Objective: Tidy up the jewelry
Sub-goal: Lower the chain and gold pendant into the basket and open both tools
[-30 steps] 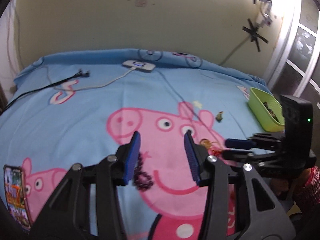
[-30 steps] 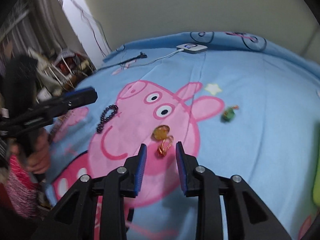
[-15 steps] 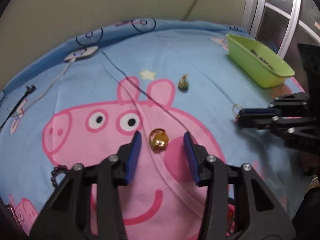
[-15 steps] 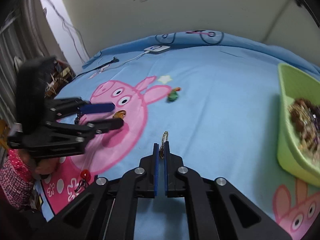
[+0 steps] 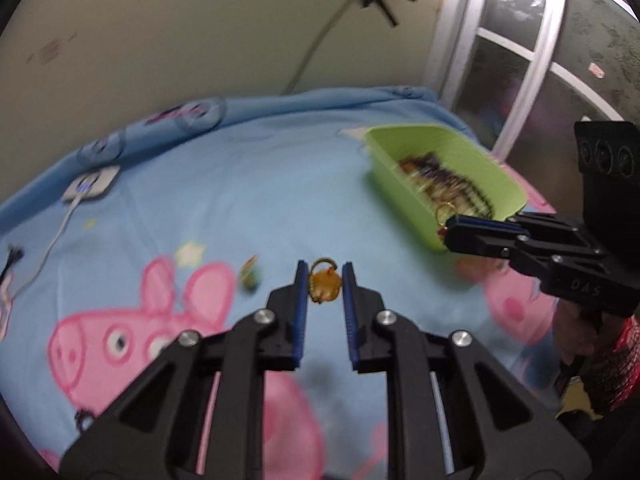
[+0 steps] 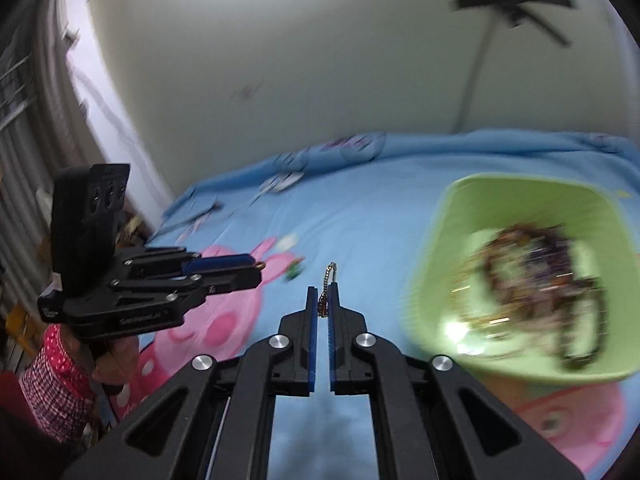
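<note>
Left gripper [image 5: 325,280] jaws closing on round amber-gold pendant with small loop [image 5: 325,285], pads touching its sides, lifted above blue cartoon-pig bedsheet [image 5: 240,184]
Right gripper [image 6: 323,300] jaws clenched on thin gold ball chain [image 6: 327,286], chain end poking out past tips
Green plastic tray [image 6: 436,280] heaped with blurred jewelry, just right of right jaws
Small green trinket [image 5: 250,278] on sheet, left of left jaws
</note>
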Motion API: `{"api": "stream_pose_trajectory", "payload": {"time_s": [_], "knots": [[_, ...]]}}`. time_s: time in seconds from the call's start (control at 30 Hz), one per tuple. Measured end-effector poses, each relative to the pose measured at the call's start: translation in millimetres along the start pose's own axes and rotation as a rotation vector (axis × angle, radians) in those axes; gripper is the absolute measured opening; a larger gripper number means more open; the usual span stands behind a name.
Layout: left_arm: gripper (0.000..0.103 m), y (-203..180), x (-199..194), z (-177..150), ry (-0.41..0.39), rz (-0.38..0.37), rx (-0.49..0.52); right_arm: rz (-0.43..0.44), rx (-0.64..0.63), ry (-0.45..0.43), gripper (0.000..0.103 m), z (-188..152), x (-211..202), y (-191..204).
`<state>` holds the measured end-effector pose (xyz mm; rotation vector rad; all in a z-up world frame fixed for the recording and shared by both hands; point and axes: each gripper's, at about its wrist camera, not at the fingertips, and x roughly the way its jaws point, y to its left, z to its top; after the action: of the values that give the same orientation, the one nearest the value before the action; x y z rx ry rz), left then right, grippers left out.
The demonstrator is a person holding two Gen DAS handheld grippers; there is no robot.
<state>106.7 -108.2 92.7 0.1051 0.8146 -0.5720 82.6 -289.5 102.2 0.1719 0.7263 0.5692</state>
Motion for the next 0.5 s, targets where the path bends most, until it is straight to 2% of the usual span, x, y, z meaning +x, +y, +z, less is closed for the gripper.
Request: {"api": "stream_pose_trajectory", "payload": {"time_s": [0.13,0.3,0.4,0.43,0.5], "knots": [[0.015,-39,21,32,-0.016,-0.074,0.065,-0.080,0.096,-0.065,0.000,1,-32,-43],[0.016,-77,58,54,0.023,-0.145,0.098,-0.141,0.166,-0.080,0.000,-10,-53,-76],[0.016,-89,77,57,0.057,-0.140,0.093,-0.133,0.165,-0.065,0.000,-16,-50,-80],[0.019,-89,82,57,0.078,-0.125,0.088,-0.140,0.158,-0.061,0.000,-16,-47,-78],[0.020,-84,83,57,0.097,-0.117,0.067,-0.153,0.139,-0.068,0.000,-11,-48,-74]]}}
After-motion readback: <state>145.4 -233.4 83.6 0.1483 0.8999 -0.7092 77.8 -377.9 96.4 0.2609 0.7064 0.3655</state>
